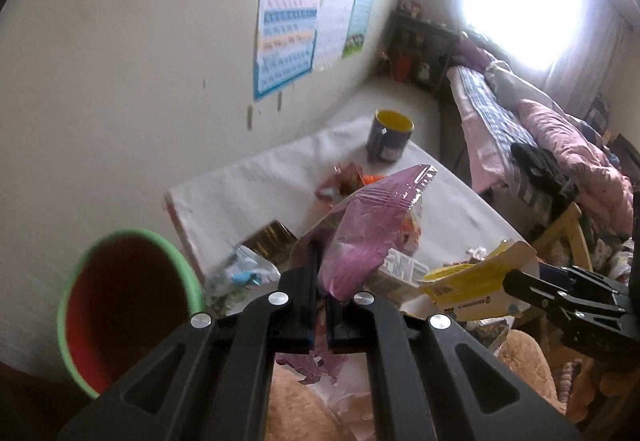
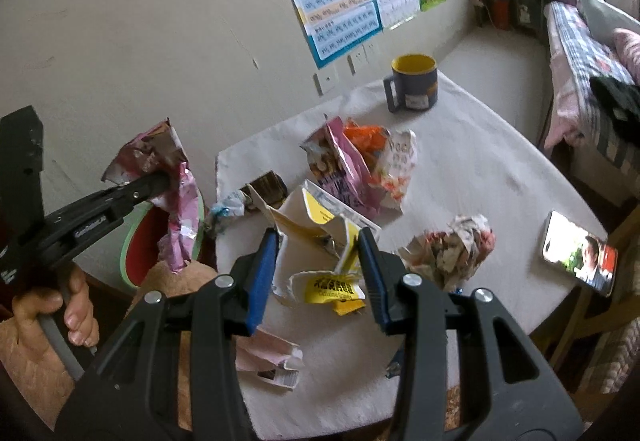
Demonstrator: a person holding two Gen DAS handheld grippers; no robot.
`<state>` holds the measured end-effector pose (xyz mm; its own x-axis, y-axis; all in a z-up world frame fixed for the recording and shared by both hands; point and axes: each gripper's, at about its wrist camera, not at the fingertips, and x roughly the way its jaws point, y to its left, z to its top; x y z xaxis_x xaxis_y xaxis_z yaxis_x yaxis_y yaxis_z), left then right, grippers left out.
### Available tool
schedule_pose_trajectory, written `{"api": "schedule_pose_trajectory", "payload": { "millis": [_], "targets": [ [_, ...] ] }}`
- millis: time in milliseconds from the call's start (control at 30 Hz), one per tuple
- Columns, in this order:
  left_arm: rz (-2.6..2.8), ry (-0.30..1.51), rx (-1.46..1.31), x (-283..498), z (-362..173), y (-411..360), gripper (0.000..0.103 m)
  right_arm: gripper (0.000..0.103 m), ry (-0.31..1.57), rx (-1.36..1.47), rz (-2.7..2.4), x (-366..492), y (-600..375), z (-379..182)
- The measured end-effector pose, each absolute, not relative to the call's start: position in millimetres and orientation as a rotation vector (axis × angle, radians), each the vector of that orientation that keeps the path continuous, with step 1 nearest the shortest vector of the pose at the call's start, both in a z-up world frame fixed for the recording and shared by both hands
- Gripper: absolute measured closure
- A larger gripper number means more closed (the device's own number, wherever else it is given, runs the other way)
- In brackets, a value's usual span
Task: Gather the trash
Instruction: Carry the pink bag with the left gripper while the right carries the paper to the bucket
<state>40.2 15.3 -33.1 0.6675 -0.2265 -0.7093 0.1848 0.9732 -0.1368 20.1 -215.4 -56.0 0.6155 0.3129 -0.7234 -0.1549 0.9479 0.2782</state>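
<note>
My left gripper [image 1: 320, 283] is shut on a crumpled pink foil wrapper [image 1: 372, 225], held up in the air. In the right wrist view the same gripper [image 2: 160, 179] holds the wrapper [image 2: 178, 201] just above a red bin with a green rim [image 2: 138, 255]. The bin [image 1: 124, 305] stands low at the table's left edge. My right gripper [image 2: 320, 257] is shut on a torn white and yellow carton [image 2: 316, 237], its blue pads pressing both sides. It also shows at the right of the left wrist view, gripper [image 1: 516, 283] and carton [image 1: 468, 281] lifted off the cloth.
A white-clothed table [image 2: 480, 161] holds a pile of snack wrappers [image 2: 352, 165], a crumpled paper ball [image 2: 452, 245], a brown foil piece [image 2: 268, 183], a torn pink scrap [image 2: 272, 357], a blue mug [image 2: 414, 81] and a lit phone [image 2: 576, 253]. A bed [image 1: 540, 145] lies at the right.
</note>
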Motion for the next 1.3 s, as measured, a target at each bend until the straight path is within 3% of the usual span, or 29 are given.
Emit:
{"api": "schedule_pose_trajectory", "payload": {
  "millis": [367, 867, 1300],
  "targets": [
    [-0.155, 0.734, -0.066, 22.2, -8.9, 47.4, 0.102, 0.063, 0.852, 0.128, 0.353, 30.0, -167.8, -40.4],
    [0.127, 0.837, -0.260, 13.7, -68.1, 179.5, 0.102, 0.063, 0.923, 0.087, 0.545, 58.3, -68.3, -53.1],
    [0.212, 0.874, -0.382, 9.3, -105.2, 215.7, 0.102, 0.063, 0.998, 0.154, 0.652, 85.5, -2.6, -71.8]
  ]
}}
